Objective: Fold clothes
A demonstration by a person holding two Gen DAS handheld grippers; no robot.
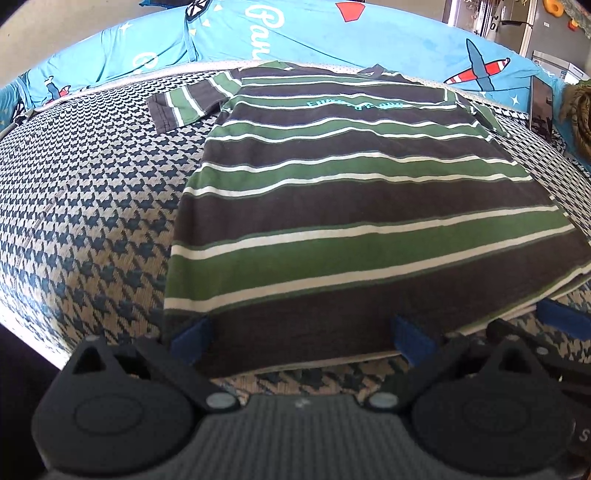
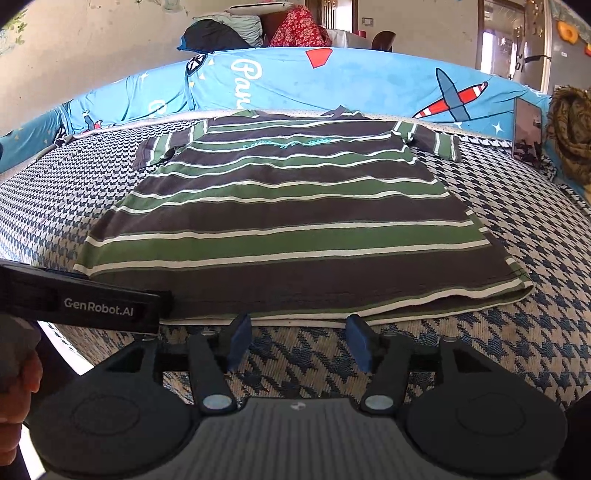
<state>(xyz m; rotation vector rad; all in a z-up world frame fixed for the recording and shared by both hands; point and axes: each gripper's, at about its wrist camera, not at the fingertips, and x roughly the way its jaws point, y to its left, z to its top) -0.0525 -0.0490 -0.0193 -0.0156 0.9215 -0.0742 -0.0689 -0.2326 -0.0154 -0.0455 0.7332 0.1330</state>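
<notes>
A T-shirt (image 1: 351,206) with dark grey, green and white stripes lies flat, front up, on the houndstooth bedspread (image 1: 92,221), collar at the far side. In the left wrist view my left gripper (image 1: 299,341) is open wide, its blue pads (image 1: 192,341) straddling the near hem at the shirt's left corner. In the right wrist view the T-shirt (image 2: 288,214) fills the middle, and my right gripper (image 2: 300,339) is open just short of the hem, over the bedspread (image 2: 517,350). The left gripper's body (image 2: 85,306) shows at that view's left edge, by the hem's left corner.
A blue aeroplane-print sheet (image 2: 351,81) rises behind the shirt. A phone (image 2: 528,133) leans at the back right beside a brown patterned cloth (image 2: 570,136). Piled clothes (image 2: 295,29) sit beyond. A person's hand (image 2: 14,387) shows lower left.
</notes>
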